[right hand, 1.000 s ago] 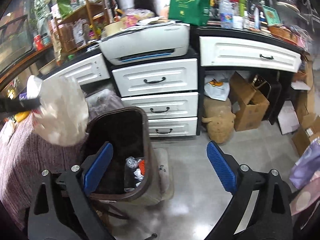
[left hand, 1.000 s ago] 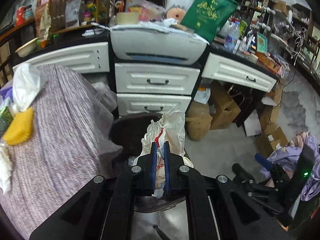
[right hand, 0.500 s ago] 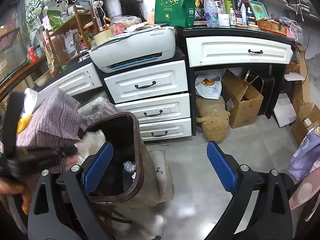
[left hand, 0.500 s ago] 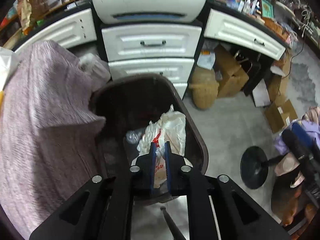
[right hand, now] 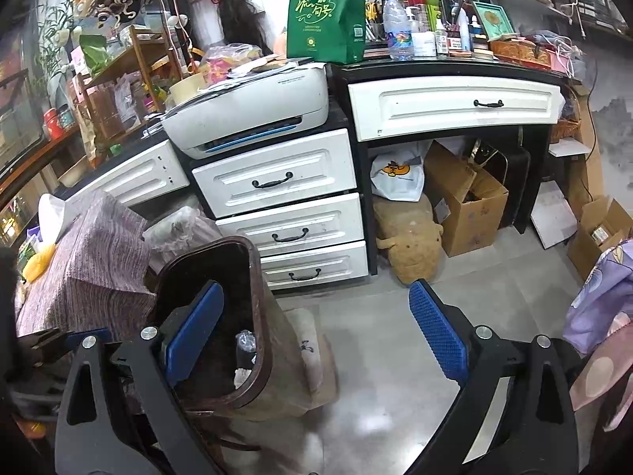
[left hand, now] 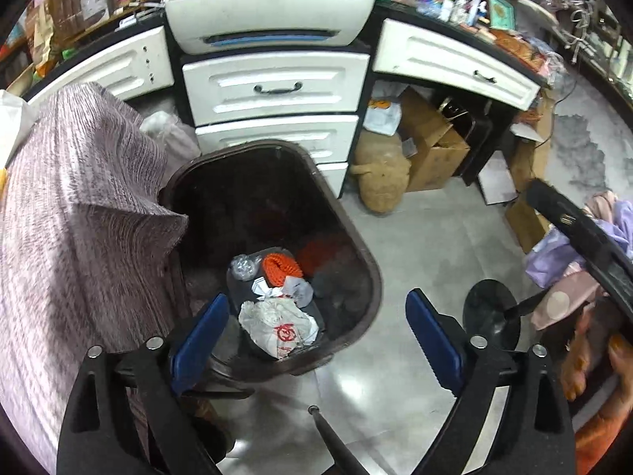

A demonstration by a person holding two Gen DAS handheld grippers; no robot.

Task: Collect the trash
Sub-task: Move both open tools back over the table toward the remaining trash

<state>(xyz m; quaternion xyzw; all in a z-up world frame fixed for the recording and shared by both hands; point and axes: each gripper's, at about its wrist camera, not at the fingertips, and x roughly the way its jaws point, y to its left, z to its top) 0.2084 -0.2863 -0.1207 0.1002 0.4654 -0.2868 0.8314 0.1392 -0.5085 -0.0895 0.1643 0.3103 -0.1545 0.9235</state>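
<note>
Trash: crumpled white plastic bag with a red logo (left hand: 281,330) lies at the bottom of the dark brown plastic bin (left hand: 356,245), near side, beside an orange ridged scrap (left hand: 280,268) and clear crumpled wrappers (left hand: 243,267). Bag looks light, soft and slippery; best pinched at a bunched fold, not a flat face. Left gripper (left hand: 316,324) hangs over the bin mouth, blue pads spread wide, holding nothing. Right gripper (right hand: 316,334) sits further right and lower, also wide open and empty, its left pad in front of the bin. Mauve knitted cloth (left hand: 79,206) drapes against the bin's left rim and could snag. White drawer unit (right hand: 285,206) stands just behind; cardboard boxes (right hand: 463,206) and a tan plush toy (right hand: 411,237) crowd the floor far right.
</note>
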